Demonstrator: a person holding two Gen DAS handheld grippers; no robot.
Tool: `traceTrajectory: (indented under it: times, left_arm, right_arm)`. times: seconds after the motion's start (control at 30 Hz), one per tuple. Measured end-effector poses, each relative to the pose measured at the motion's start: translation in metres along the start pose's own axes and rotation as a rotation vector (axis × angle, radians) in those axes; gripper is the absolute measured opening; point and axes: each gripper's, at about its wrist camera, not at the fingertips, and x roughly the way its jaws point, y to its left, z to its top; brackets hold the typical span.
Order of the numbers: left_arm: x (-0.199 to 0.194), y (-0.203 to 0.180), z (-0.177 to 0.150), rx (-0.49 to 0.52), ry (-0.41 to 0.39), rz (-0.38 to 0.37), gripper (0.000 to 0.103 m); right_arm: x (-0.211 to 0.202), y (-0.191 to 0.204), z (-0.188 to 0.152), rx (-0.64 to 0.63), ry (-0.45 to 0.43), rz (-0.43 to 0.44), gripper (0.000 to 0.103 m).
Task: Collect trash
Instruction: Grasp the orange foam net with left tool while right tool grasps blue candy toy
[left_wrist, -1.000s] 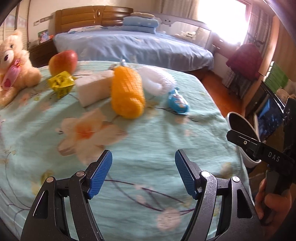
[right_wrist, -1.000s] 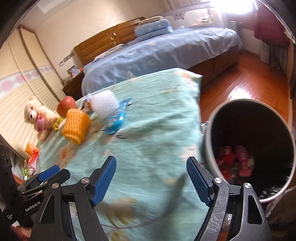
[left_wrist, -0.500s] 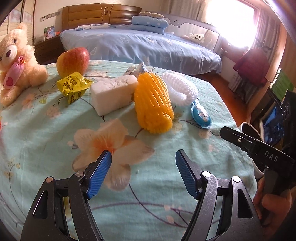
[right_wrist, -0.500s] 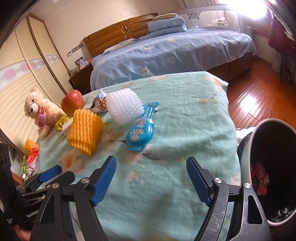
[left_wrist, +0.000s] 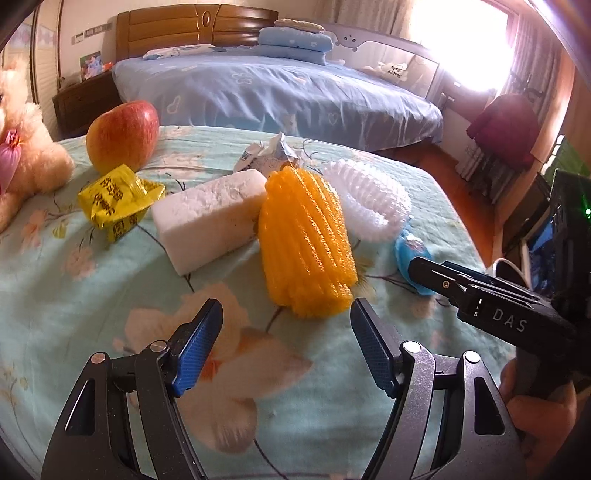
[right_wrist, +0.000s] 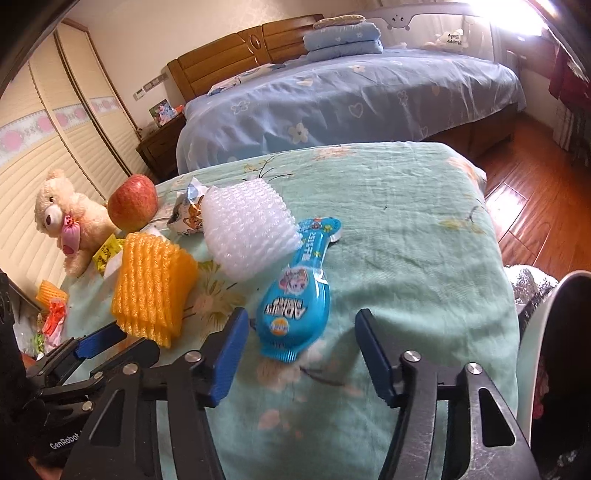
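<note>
Bin (right_wrist: 532, 369), perhaps holding trash, shows rightward only.

Bare bedspread (right_wrist: 406, 229) right of blue wrapper (right_wrist: 295, 310); orange foam net (right_wrist: 151, 284) crowding left.

My left tongs (left_wrist: 286, 345): matt black plastic frame, ribbed blue rubbery pads, small metal screws. Orange foam net sleeve (left_wrist: 306, 245), ridged, slightly shiny. White foam block (left_wrist: 207, 218), grainy and matt. Yellow crinkled foil wrapper (left_wrist: 118, 201), glossy. Blue plastic snack packet (right_wrist: 295, 299), glossy. White foam mesh sleeve (right_wrist: 247, 225), bubbly. Pale green flowered cotton cloth (right_wrist: 406, 229), matt, wrinkled. Red apple (left_wrist: 122, 136), smooth sheen.
</note>
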Motion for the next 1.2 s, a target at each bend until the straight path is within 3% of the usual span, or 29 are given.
traceTrajectory:
  times: [0.07,0.13,0.2,0.23,0.3,0.5,0.53,0.67,0.7,0.8,1.07,1.1,1.13,1.17,1.2]
  left_arm:
    - [0.004,0.002,0.001,-0.007,0.005,-0.005,0.049]
    - [0.010,0.007,0.003,-0.024,0.031,-0.027,0.019]
    - [0.014,0.009,0.002,-0.036,0.051,-0.031,0.007]
    - [0.013,0.010,0.001,-0.040,0.049,-0.033,0.005]
    - [0.007,0.011,0.000,-0.041,0.040,-0.043,0.002]
    - [-0.006,0.008,-0.009,-0.021,0.023,-0.052,0.001]
    - [-0.007,0.008,-0.010,-0.024,0.025,-0.058,0.001]
    - [-0.006,0.012,-0.009,-0.051,0.037,-0.074,0.006]
    - [-0.006,0.012,-0.007,-0.058,0.039,-0.078,0.015]
    - [-0.006,0.014,-0.002,-0.070,0.018,-0.057,0.056]
    - [0.012,0.009,0.024,-0.077,-0.023,-0.040,0.056]
    - [0.015,0.009,0.026,-0.078,-0.026,-0.041,0.050]
    - [0.017,0.008,0.028,-0.075,-0.028,-0.039,0.030]
    - [0.020,0.007,0.030,-0.072,-0.023,-0.042,0.021]
    - [0.022,0.007,0.031,-0.073,-0.018,-0.052,0.019]
  right_arm:
    - [0.005,0.001,0.002,-0.008,0.005,-0.011,0.055]
    - [0.007,0.003,0.002,-0.021,0.000,-0.026,0.051]
    - [0.008,0.004,0.001,-0.035,-0.003,-0.044,0.042]
    - [0.008,0.005,0.000,-0.041,-0.004,-0.048,0.032]
    - [0.007,0.005,-0.001,-0.045,-0.002,-0.044,0.031]
    - [-0.008,0.002,-0.009,-0.035,-0.013,-0.034,0.027]
    - [-0.011,0.001,-0.011,-0.032,-0.014,-0.029,0.016]
    - [-0.022,-0.002,-0.021,-0.019,-0.012,-0.020,0.015]
    - [-0.023,-0.002,-0.023,-0.018,-0.012,-0.018,0.015]
    - [-0.032,-0.004,-0.031,-0.006,-0.015,-0.007,0.015]
    - [-0.039,-0.005,-0.044,0.012,-0.009,0.006,0.015]
    - [-0.039,-0.005,-0.045,0.015,-0.006,0.006,0.015]
    - [-0.038,-0.006,-0.046,0.017,-0.005,0.006,0.015]
    - [-0.038,-0.007,-0.046,0.019,-0.005,0.007,0.015]
    - [-0.038,-0.007,-0.045,0.020,-0.006,0.008,0.015]
